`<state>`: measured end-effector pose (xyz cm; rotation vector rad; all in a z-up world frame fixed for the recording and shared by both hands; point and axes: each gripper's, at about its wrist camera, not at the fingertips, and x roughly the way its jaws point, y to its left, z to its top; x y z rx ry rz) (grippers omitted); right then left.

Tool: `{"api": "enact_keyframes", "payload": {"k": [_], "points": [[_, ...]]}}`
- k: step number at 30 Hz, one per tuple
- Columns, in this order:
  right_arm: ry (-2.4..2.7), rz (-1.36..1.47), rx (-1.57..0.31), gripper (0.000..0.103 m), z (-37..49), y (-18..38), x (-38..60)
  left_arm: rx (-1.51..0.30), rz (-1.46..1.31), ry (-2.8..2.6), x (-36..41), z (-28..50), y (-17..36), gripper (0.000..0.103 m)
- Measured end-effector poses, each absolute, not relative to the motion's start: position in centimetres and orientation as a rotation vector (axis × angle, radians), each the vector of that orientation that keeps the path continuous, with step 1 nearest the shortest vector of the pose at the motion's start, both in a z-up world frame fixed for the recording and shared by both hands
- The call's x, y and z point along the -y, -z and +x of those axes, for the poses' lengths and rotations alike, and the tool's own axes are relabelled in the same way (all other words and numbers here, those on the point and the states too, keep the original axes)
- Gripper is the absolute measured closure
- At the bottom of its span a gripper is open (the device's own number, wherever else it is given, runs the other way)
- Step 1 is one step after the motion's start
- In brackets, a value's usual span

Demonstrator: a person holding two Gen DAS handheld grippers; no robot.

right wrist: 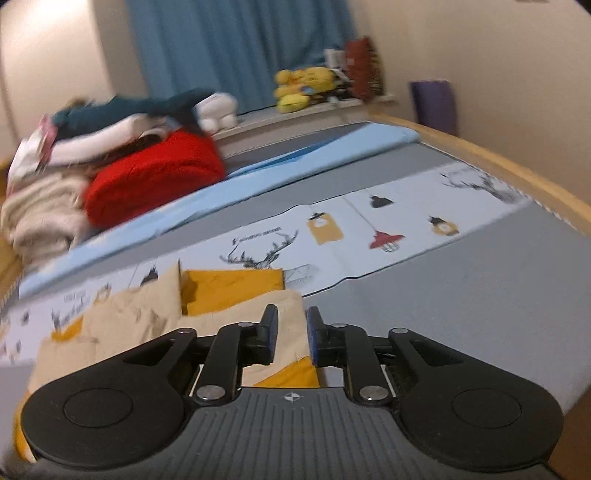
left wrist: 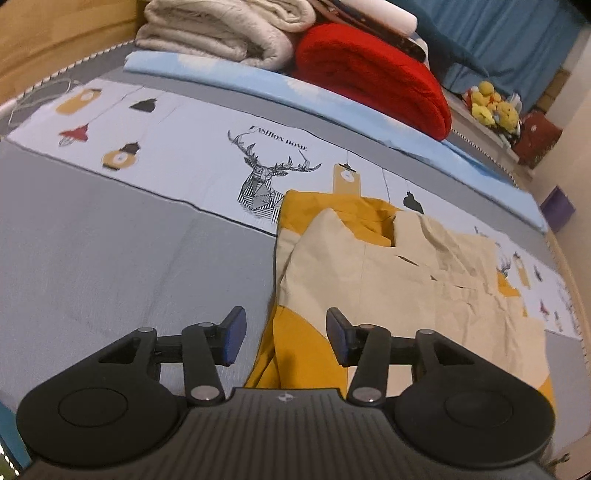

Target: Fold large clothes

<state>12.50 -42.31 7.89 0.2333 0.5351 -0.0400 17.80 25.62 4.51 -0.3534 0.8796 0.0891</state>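
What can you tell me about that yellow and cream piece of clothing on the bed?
The garment looks like thin woven cloth, cream panels over mustard yellow. It lies partly folded and rumpled on the grey sheet, its far edge over the printed strip. Neither gripper holds it: the left gripper stands open over its left edge, the right gripper slightly open over its right edge.

Garment [left wrist: 406, 295]: flat on the bed [left wrist: 110, 258], partly folded, far edge over the printed band [left wrist: 184, 155] crossing the bed.
Left hand-held gripper [left wrist: 284, 338]: above the garment's left edge, one finger over the bare bed, the other over the cloth.
Right hand-held gripper [right wrist: 292, 338]: above the garment's right edge, cloth between the fingers.
Folded sheet [left wrist: 332, 92]: behind the printed band, along the bed's far side.
Stacked blankets [left wrist: 221, 33]: on the sheet, left of the rolled blanket [left wrist: 369, 74].
Plush toys [left wrist: 487, 105]: on a ledge behind the bed, before the curtain [left wrist: 498, 33].
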Motion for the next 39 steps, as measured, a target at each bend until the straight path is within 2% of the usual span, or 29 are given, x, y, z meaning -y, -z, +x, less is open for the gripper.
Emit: {"api": "enact_keyframes", "payload": {"k": [3,6,10,14,17,20,36,39], "points": [[0.055,0.227,-0.683,0.085,15.0,-4.8,42.0,-0.887,-0.291,-0.095,-24.5,19.2,-3.4,0.05],[0.03,0.22,-0.629,0.082,16.5,-4.9,41.4,-0.903,-0.239,-0.102,-23.6,20.8,-1.9,0.05],[-0.002,0.18,-0.729,0.079,19.3,-3.0,40.5,-0.911,-0.251,-0.126,-23.2,23.1,-0.6,0.05],[0.025,0.196,-0.792,0.066,22.0,-1.0,41.0,-0.93,-0.284,-0.139,-23.3,25.0,0.4,0.05],[0.064,0.245,-0.877,0.066,23.6,1.0,41.7,-0.966,-0.303,-0.135,-23.2,26.3,1.4,0.043],[0.079,0.25,-0.94,0.066,24.8,2.4,41.6,-0.997,-0.282,-0.131,-22.7,27.2,2.2,0.041],[0.109,0.252,-0.994,0.063,25.1,3.4,41.4,-1.031,-0.301,-0.156,-22.9,28.1,3.3,0.041],[0.107,0.254,-0.999,0.062,24.9,3.6,41.3,-1.026,-0.297,-0.146,-22.8,27.9,3.2,0.047]]}}
